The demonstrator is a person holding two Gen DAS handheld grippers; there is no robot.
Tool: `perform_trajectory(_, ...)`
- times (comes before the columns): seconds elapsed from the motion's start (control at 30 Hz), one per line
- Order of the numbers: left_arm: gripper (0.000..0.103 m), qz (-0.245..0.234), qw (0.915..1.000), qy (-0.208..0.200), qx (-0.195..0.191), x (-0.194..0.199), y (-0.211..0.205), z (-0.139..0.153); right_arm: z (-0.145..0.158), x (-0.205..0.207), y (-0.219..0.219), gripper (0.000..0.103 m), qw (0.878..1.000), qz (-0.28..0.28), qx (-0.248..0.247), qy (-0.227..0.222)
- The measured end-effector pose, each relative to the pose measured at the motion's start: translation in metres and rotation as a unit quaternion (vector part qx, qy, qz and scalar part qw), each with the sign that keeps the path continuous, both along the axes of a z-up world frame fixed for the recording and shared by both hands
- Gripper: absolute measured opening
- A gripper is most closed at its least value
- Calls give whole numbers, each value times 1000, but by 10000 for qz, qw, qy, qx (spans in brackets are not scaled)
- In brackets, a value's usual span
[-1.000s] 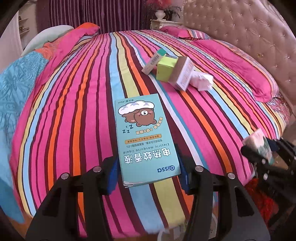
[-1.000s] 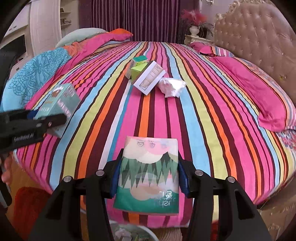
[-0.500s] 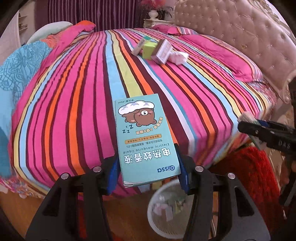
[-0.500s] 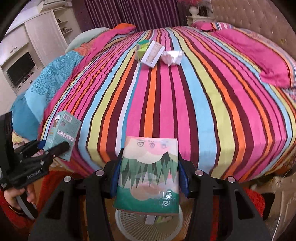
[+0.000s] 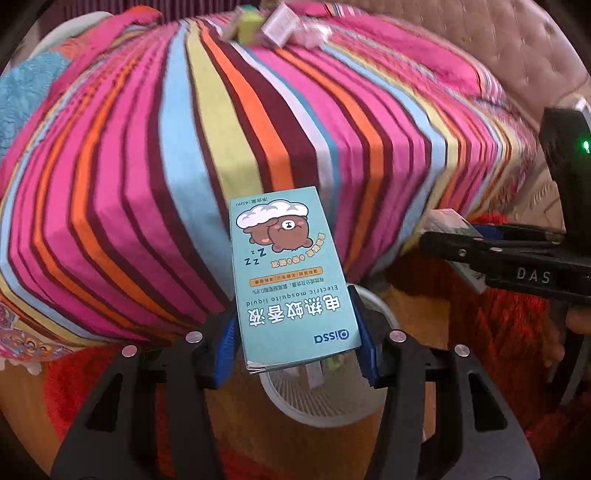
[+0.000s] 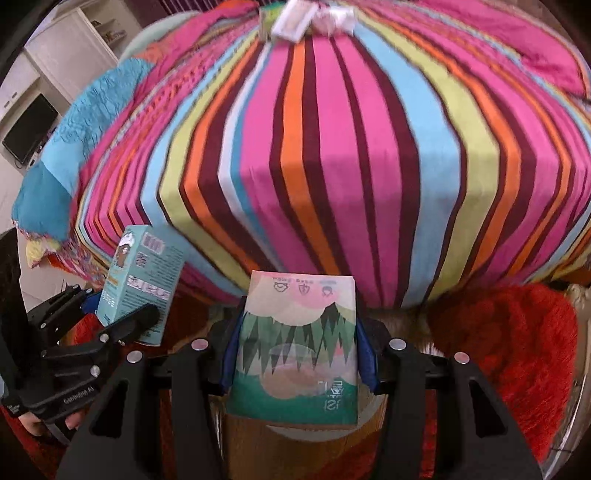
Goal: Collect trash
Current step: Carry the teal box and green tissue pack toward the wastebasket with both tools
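My left gripper (image 5: 295, 343) is shut on a teal mosquito-liquid box (image 5: 288, 273) with a bear on it, held just past the foot of the striped bed (image 5: 184, 166). Right under the box stands a white mesh wastebasket (image 5: 325, 402) holding some scraps. My right gripper (image 6: 295, 354) is shut on a green tissue pack (image 6: 299, 347), with the basket rim (image 6: 317, 435) showing below it. Each wrist view also catches the other gripper from the side: the right gripper (image 5: 454, 236) and the left gripper (image 6: 122, 306) with its teal box (image 6: 144, 280).
Several more boxes and a crumpled white wrapper (image 5: 277, 22) lie far back on the bed. A red shaggy rug (image 6: 509, 350) covers the floor around the basket. A tufted headboard (image 5: 517, 48) stands at the right, and a blue quilt (image 6: 74, 140) lies at the bed's left side.
Both grippers have drawn back off the bed and sunk toward the floor, tilting downward. The wastebasket has come into view beneath them. Both grips are unchanged.
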State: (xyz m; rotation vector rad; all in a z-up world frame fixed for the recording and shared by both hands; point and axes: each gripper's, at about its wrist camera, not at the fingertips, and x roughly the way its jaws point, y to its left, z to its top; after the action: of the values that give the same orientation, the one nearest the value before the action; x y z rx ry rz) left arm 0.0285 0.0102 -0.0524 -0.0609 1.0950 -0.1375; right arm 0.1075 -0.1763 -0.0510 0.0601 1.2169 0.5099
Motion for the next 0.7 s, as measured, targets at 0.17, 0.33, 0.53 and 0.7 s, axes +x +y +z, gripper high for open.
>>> perform_trajectory(0.17, 52, -167, 9984, 534, -19, 4, -8, -25, -15, 2, 0, 48, 9992, -44, 8, 405)
perform_trajectory(0.33, 52, -306, 9945, 995, -71, 9, -17, -47, -43, 4, 6, 48, 9939, 19, 101, 1099)
perform_trajectory(0.53, 52, -367, 9858, 1634, -132, 19, -24, -80, -79, 10, 7, 48, 9805, -192, 251, 1938)
perform_trajectory(0.7, 52, -287, 9764, 2135, -180, 30, -26, -109, -109, 21, 6, 48, 9665, -515, 257, 2502)
